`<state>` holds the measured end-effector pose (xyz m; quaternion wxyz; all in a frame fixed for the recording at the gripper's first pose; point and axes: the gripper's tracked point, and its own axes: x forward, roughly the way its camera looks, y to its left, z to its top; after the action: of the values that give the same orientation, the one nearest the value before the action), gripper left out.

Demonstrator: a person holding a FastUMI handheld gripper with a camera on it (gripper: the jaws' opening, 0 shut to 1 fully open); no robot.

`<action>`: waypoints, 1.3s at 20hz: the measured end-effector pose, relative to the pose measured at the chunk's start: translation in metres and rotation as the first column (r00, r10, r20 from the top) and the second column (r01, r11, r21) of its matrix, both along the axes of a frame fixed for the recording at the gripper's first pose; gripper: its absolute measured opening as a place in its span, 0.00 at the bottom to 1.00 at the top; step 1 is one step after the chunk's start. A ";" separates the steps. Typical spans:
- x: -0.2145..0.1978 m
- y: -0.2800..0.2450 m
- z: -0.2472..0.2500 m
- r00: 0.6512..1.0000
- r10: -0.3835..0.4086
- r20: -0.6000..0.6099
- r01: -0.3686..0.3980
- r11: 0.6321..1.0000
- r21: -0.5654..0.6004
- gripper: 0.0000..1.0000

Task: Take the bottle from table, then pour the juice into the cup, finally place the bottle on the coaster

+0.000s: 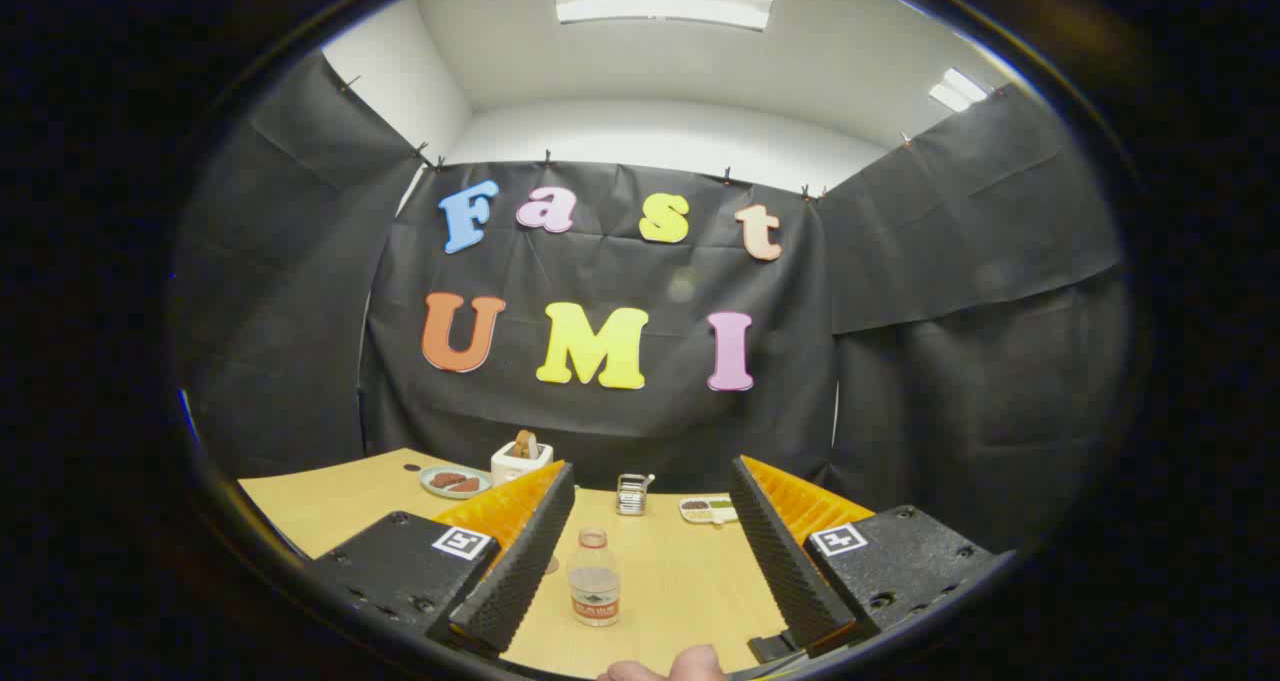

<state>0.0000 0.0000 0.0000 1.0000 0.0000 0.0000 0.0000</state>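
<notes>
The gripper (650, 561) is hovering over the table (690, 581) with its fingers spread wide, holding nothing. The bottle (594, 578) is standing upright on the table between the two fingers, closer to the left one, and touching neither. It looks small and light, with a clear body and only a little liquid visible, so I'd say the main risk is a knock: if the left finger is reaching it first while the fingers are closing, the bottle is likely tipping or sliding away before the right finger arrives. Centering it first would help. Something small is peeking out from behind the left finger, possibly the cup, though I cannot tell. Farther back are a toaster (521, 459), a plate (455, 481), a small metal rack (631, 494) and a tray (709, 509), all well apart from the bottle. A fingertip of the person's hand (668, 667) is showing beneath the gripper.
</notes>
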 end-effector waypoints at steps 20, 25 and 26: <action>-0.006 0.014 0.011 0.999 0.020 0.035 -0.020 1.000 -0.005 1.00; -0.003 0.020 0.008 0.999 0.039 0.027 -0.039 0.999 0.009 1.00; -0.002 0.020 0.007 0.999 0.040 0.024 -0.040 0.999 0.011 1.00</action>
<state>-0.0021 0.0202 0.0067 0.9997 0.0058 -0.0119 0.0199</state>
